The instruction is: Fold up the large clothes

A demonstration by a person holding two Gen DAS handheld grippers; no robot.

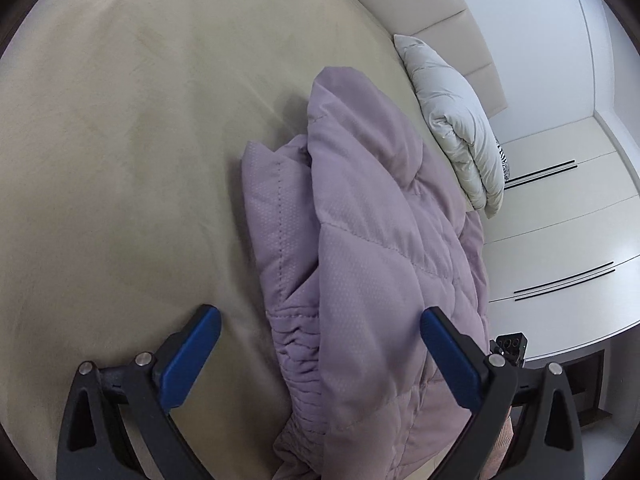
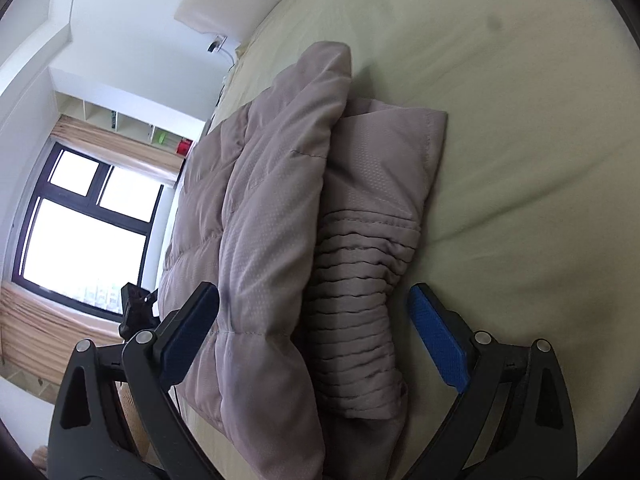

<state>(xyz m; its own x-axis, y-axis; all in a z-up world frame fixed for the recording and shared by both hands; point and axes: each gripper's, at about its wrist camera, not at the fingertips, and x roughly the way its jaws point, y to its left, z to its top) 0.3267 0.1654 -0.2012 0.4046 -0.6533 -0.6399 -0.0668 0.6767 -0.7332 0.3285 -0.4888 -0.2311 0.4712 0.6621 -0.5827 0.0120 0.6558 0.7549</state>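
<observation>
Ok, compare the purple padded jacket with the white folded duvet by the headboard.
The jacket is mauve, the duvet off-white. The jacket lies mid-bed between the open jaws of the left gripper; the duvet sits at the bed's far edge against the headboard. Both are quilted, puffy and folded over.

No readable text, labels, brand names, numbers or signs appear in either wrist view. The quilted mauve jacket (image 1: 360,260) on the bed (image 1: 120,160) shows only stitching and a dotted weave, and the small items on the far shelf (image 2: 132,124) are too blurred to read.
</observation>
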